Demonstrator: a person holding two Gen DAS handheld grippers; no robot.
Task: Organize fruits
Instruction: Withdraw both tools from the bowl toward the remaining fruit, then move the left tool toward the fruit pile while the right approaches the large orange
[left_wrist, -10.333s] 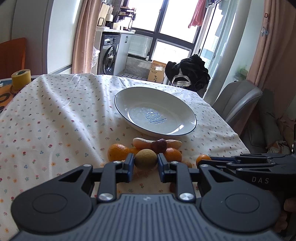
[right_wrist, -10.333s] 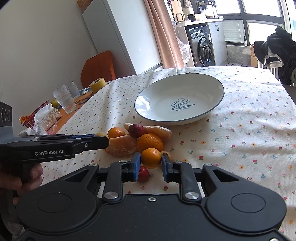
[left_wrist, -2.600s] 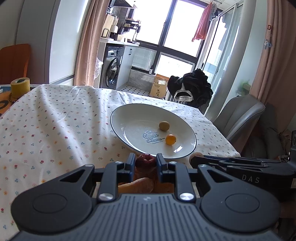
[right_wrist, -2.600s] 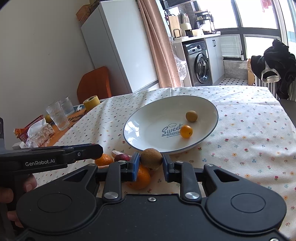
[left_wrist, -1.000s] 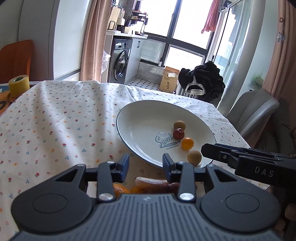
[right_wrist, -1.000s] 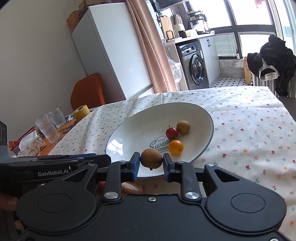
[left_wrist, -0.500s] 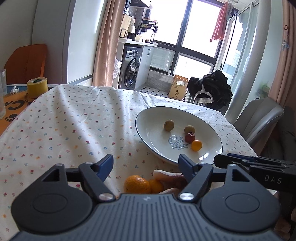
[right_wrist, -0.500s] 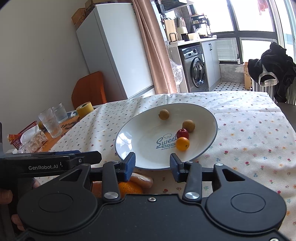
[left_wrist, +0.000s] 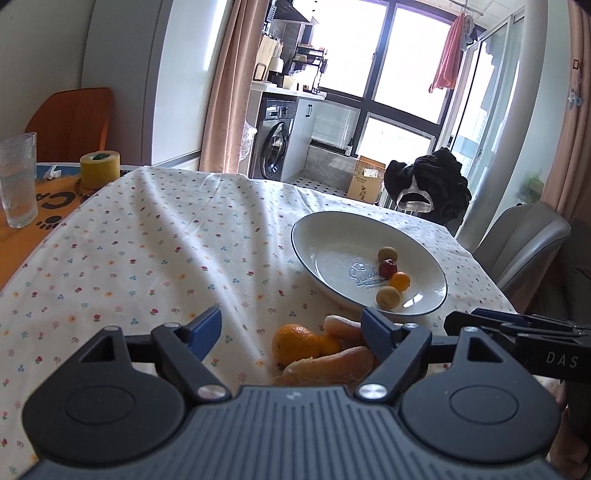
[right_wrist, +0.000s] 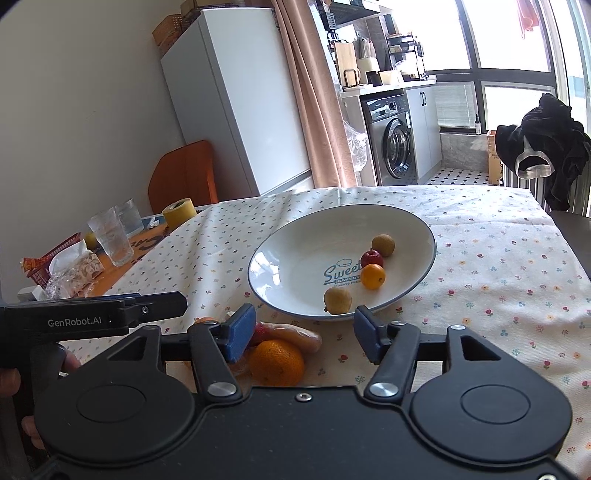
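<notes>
Left tool (left_wrist: 291, 332): released, jaws wide, nothing held. Right tool (right_wrist: 304, 328): released, empty.
Orange (left_wrist: 295, 343): on surface (left_wrist: 147, 251), just ahead of left tool, between its jaws; judged nearer the left.
Plate (left_wrist: 317, 221): ahead-right, four fruits held.

Beside the plate (right_wrist: 424, 236), the red fruit (right_wrist: 258, 334) is largely hidden behind the right gripper's finger (right_wrist: 240, 332).

White plate (right_wrist: 280, 254) with dark rim and blue lettering; beside it, orange mandarin (right_wrist: 276, 362); cream tablecloth (right_wrist: 498, 280) with small coloured flowers.
</notes>
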